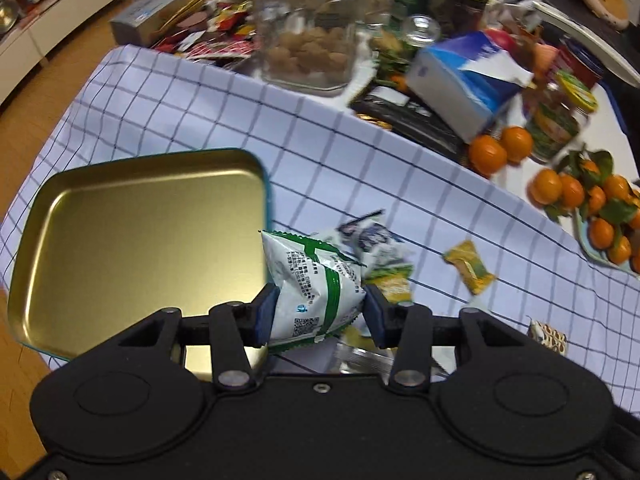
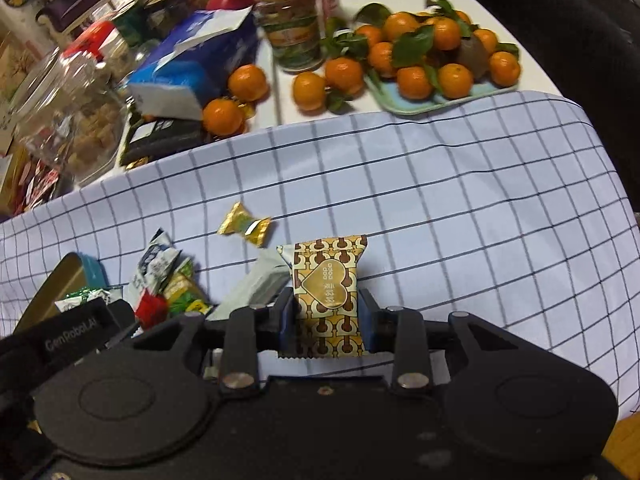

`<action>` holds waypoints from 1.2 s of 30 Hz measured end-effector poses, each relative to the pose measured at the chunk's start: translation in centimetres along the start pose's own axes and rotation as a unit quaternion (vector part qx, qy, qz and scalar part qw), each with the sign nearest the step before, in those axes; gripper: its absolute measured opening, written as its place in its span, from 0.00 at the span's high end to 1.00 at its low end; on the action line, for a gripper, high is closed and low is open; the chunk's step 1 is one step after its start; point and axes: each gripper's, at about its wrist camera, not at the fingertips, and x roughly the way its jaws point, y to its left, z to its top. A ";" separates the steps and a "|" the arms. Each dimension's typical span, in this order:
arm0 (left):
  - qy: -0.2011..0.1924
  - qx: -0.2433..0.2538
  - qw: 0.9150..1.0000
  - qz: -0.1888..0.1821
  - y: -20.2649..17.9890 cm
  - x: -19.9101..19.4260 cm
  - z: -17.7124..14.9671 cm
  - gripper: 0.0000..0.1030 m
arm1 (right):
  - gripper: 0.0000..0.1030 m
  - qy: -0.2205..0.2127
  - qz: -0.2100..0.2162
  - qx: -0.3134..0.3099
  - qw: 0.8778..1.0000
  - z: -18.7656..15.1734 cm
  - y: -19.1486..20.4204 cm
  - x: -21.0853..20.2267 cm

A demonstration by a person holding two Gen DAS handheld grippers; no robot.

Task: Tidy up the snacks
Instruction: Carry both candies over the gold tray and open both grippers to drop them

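Note:
In the left wrist view my left gripper [image 1: 319,305] is shut on a white-and-green snack packet [image 1: 312,272], pinched by its sides just above the checked cloth [image 1: 360,168]. An open gold tin with a teal rim [image 1: 136,240] lies to its left, nothing inside. In the right wrist view my right gripper [image 2: 326,314] is shut on a gold-and-brown patterned packet [image 2: 326,280] standing upright between the pads. A small pile of loose packets [image 2: 164,276] and a gold wrapped candy [image 2: 244,224] lie on the cloth to its left. A corner of the tin [image 2: 56,292] shows there too.
Behind the cloth stand a glass jar of biscuits [image 1: 308,40], a blue-and-white box [image 1: 468,76], a labelled jar [image 2: 296,28] and a tray [image 2: 404,106] piled with tangerines [image 2: 440,40]. Another patterned packet [image 1: 548,336] lies on the cloth at the right.

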 end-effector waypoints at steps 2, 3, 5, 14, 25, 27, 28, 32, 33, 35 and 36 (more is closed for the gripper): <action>0.002 -0.010 1.000 0.009 1.4 0.1 0.6 0.49 | 0.67 0.001 0.001 -0.015 1.000 -0.3 1.4 0.2; 0.001 -0.015 1.000 0.014 2.1 0.2 1.0 0.49 | 0.67 0.001 0.002 -0.020 1.000 -0.5 1.9 0.3; -0.002 -0.027 0.999 0.021 3.5 0.2 1.6 0.49 | 0.67 -0.001 0.007 -0.031 1.000 -0.7 3.3 0.4; 0.016 -0.080 0.995 0.055 9.1 1.4 3.6 0.49 | 0.67 -0.003 0.020 -0.081 0.997 -1.6 8.1 1.0; 0.049 -0.099 0.990 0.088 13.2 3.3 3.5 0.49 | 0.67 0.005 0.078 -0.138 0.987 -3.0 14.6 0.9; 0.055 -0.101 0.990 0.086 13.8 3.5 3.5 0.49 | 0.67 0.009 0.086 -0.154 0.984 -3.4 15.9 0.9; 0.057 -0.102 0.989 0.087 14.1 3.6 3.5 0.49 | 0.67 0.011 0.089 -0.161 0.983 -3.7 16.6 0.9; 0.062 -0.115 0.987 0.093 15.3 4.0 3.7 0.49 | 0.67 0.017 0.104 -0.190 0.976 -4.8 18.9 1.0; 0.065 -0.120 0.986 0.091 15.6 4.0 3.7 0.48 | 0.67 0.018 0.106 -0.194 0.975 -4.9 19.3 1.0; 0.070 -0.128 0.986 0.086 16.1 4.1 3.8 0.48 | 0.67 0.022 0.110 -0.204 0.973 -5.3 20.0 1.1; 0.072 -0.130 0.985 0.084 16.3 4.1 3.8 0.48 | 0.67 0.024 0.112 -0.210 0.971 -5.6 20.3 1.2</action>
